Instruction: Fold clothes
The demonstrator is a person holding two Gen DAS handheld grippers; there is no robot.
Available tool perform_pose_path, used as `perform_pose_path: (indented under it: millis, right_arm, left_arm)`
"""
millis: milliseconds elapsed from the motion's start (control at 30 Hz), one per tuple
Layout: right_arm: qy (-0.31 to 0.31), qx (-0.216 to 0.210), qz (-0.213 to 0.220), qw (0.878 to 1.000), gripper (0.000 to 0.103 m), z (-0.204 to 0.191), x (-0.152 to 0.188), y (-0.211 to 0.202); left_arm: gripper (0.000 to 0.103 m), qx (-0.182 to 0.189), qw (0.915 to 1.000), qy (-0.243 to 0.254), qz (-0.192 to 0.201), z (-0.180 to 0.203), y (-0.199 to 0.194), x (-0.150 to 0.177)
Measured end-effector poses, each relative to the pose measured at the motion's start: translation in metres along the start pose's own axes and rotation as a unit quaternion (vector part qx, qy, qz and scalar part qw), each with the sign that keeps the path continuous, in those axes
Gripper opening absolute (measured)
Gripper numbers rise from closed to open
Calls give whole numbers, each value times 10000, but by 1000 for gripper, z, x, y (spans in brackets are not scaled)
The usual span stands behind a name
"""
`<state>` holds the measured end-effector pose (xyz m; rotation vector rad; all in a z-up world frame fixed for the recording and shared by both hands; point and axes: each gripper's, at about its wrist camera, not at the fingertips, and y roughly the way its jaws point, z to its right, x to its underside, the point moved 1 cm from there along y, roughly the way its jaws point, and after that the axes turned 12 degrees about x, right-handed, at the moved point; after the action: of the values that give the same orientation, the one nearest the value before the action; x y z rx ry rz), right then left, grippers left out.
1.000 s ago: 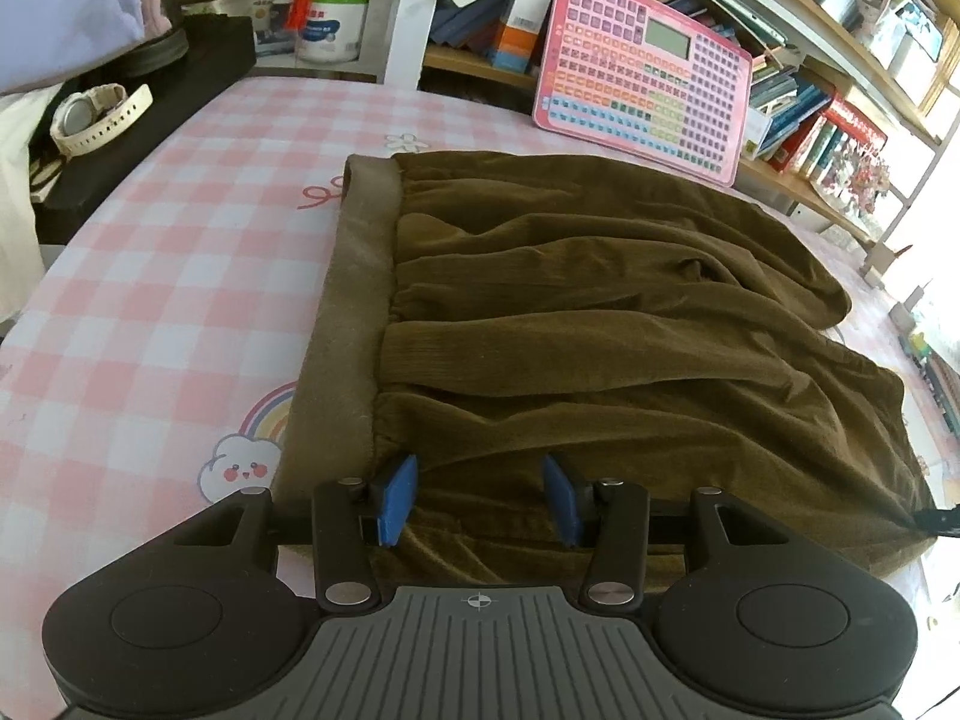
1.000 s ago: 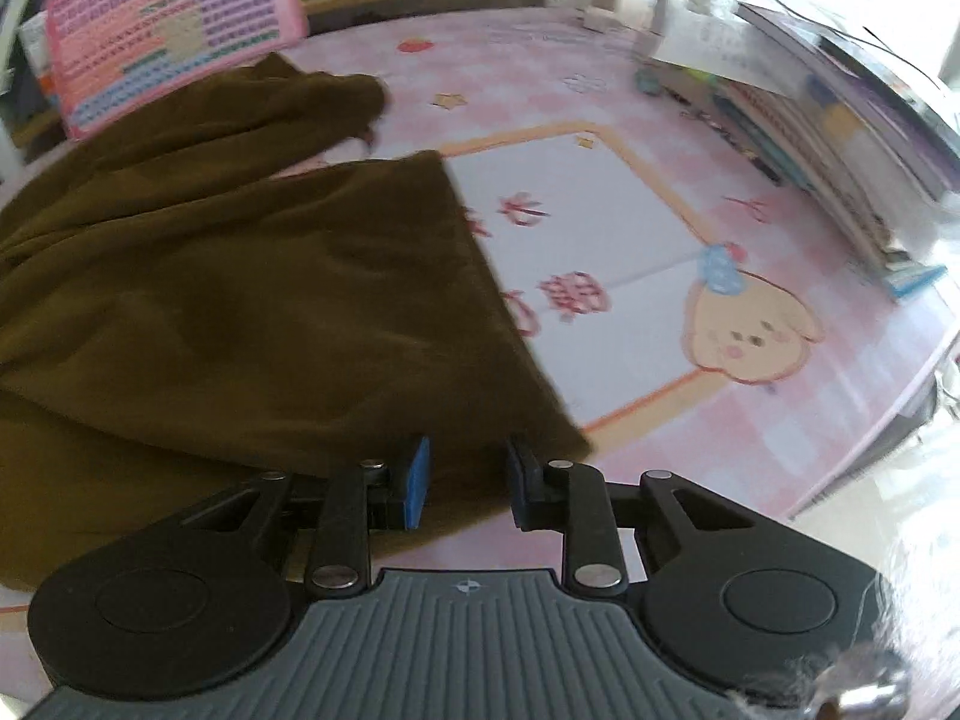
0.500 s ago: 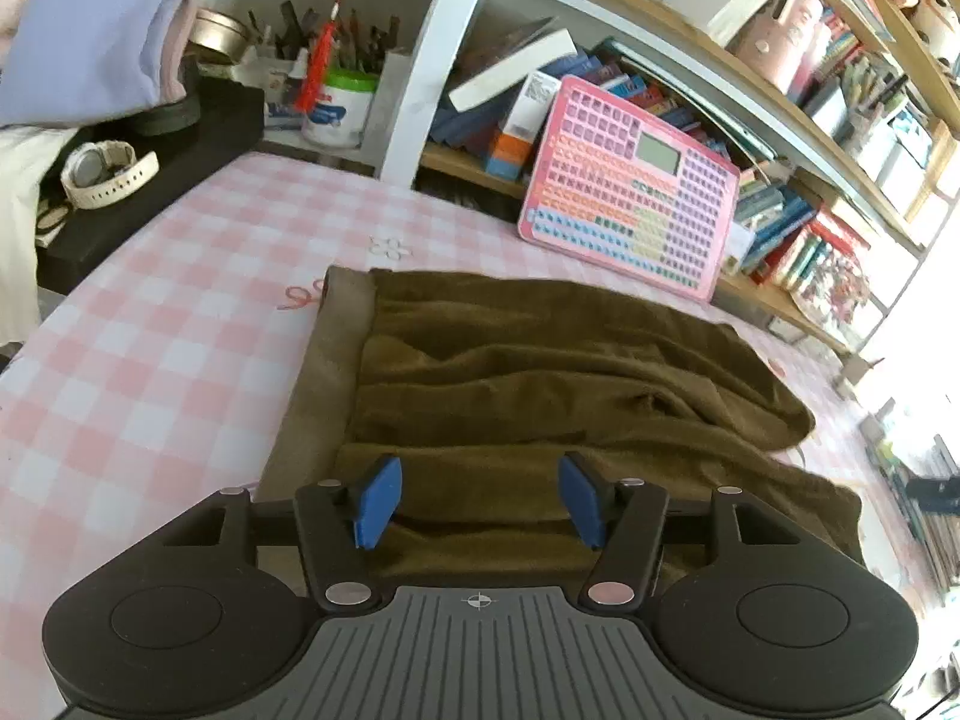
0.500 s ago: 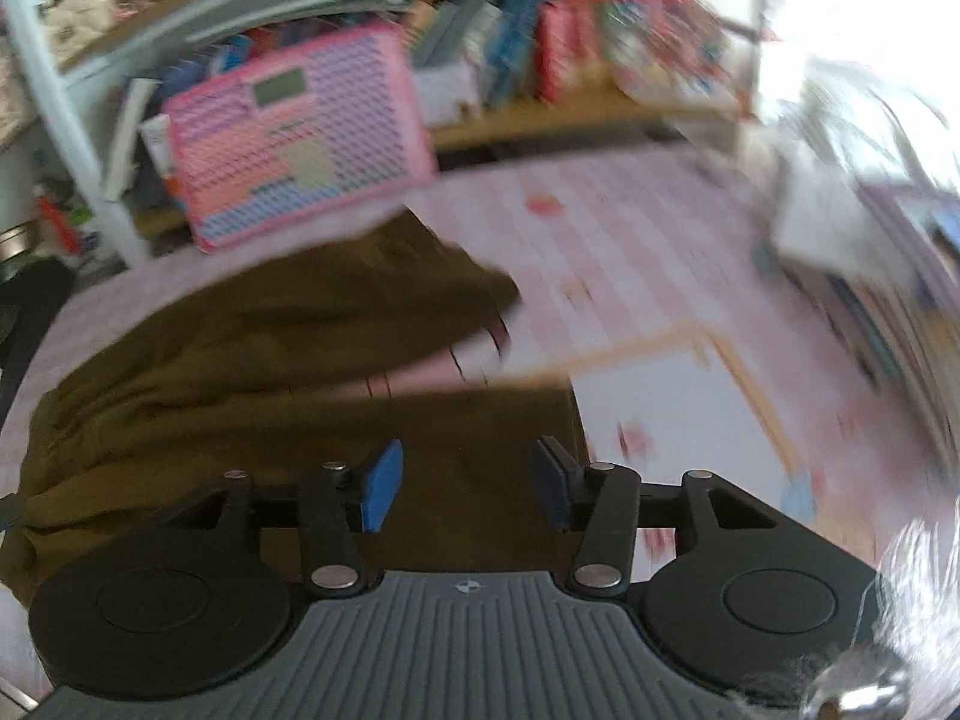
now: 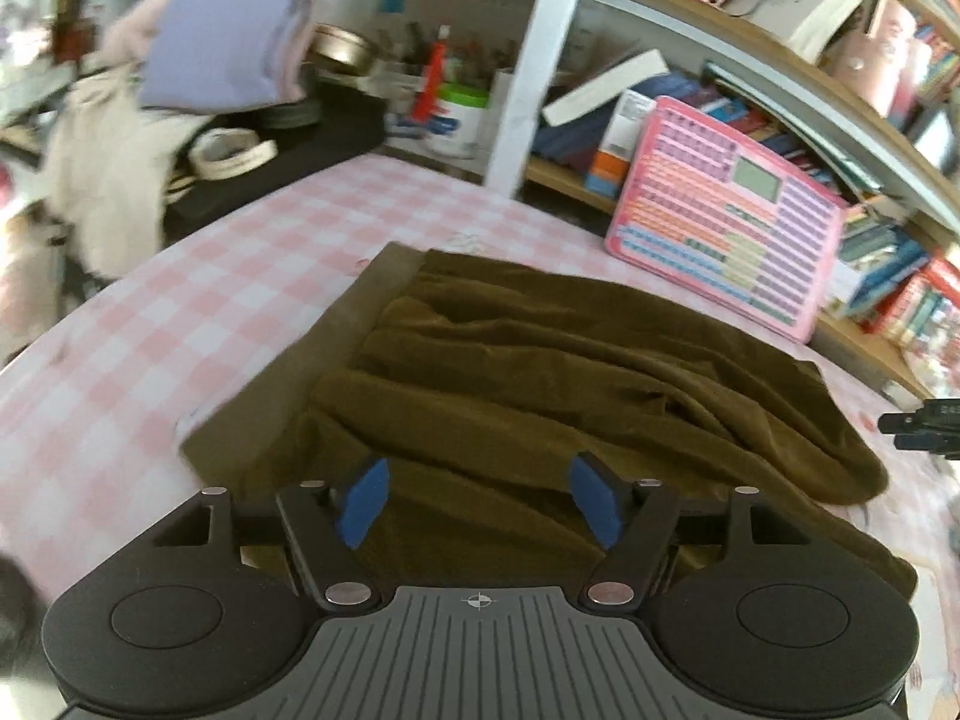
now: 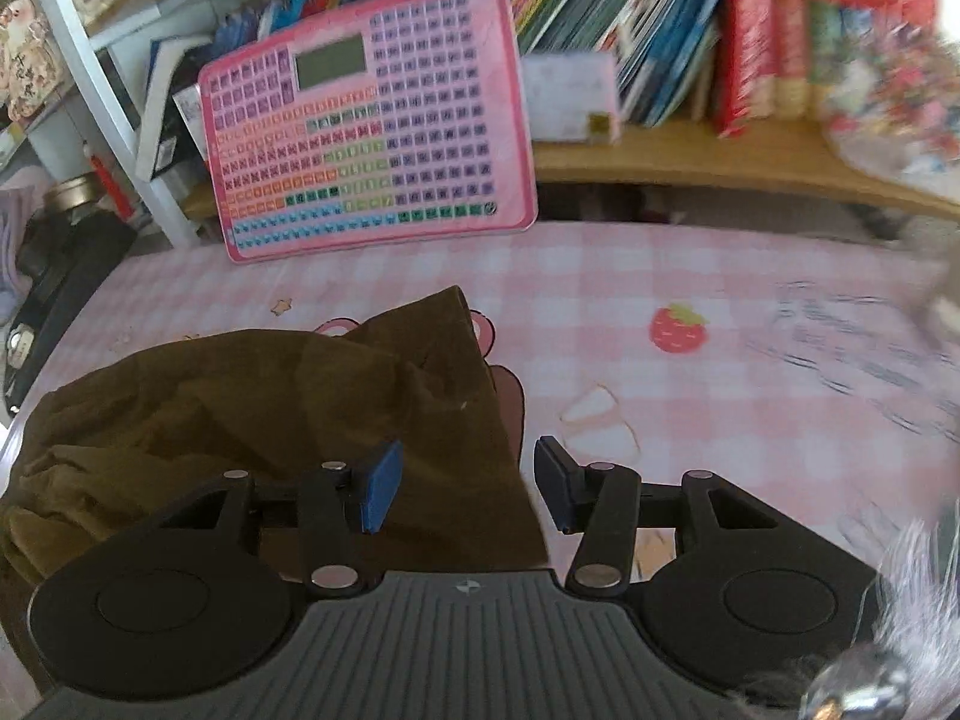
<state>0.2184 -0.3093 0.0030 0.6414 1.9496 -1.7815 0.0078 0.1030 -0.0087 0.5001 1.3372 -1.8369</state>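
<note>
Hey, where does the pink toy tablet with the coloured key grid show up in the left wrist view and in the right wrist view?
Left wrist view: the pink toy tablet with the coloured key grid leans against the shelf at upper right, beyond the far edge of the brown corduroy garment.
Right wrist view: the tablet stands upper left of centre, directly behind the garment's far corner.
Shared landmark: the pink checked tablecloth.

1. You get no readable text in either wrist view.
2. The pink keypad board (image 6: 369, 126), ahead of your right gripper, has keys too small to make out.
3. The book spines (image 6: 774, 54) beyond it are blurred.
</note>
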Motion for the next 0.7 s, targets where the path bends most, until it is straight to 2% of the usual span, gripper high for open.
perform_pose_path:
  millis: [200, 267, 367, 467, 567, 633, 700]
  right_arm:
    - [-243, -492, -375, 9978, 47, 4, -9, 47]
    - [-344, -753, -446, 9956, 27, 2, -10, 47]
    - [-484, -1562, -61, 9865, 16, 0, -12, 24]
    - [-694, -1774, -127, 9816, 16, -4, -14, 23]
    - [-888, -1506, -305, 9841, 22, -9, -13, 38]
    - [-919, -1473, -455, 9838, 29, -8, -11, 47]
    - [-944, -1444, -598, 9832, 31, -7, -8, 55]
  left_arm:
    - [72, -403, 9990, -135, -167, 29, -5, 18]
    - [72, -486, 9986, -115, -159, 37, -6, 16]
    - [72, -584, 9982, -81, -77, 44, -9, 11]
    - [72, -687, 9976, -96, -50, 51, -10, 10]
    - [72, -756, 9970, -125, -46, 54, -13, 13]
    - [72, -803, 9967, -143, -47, 54, -16, 14]
    - [72, -870, 9960, -196, -63, 51, -18, 16]
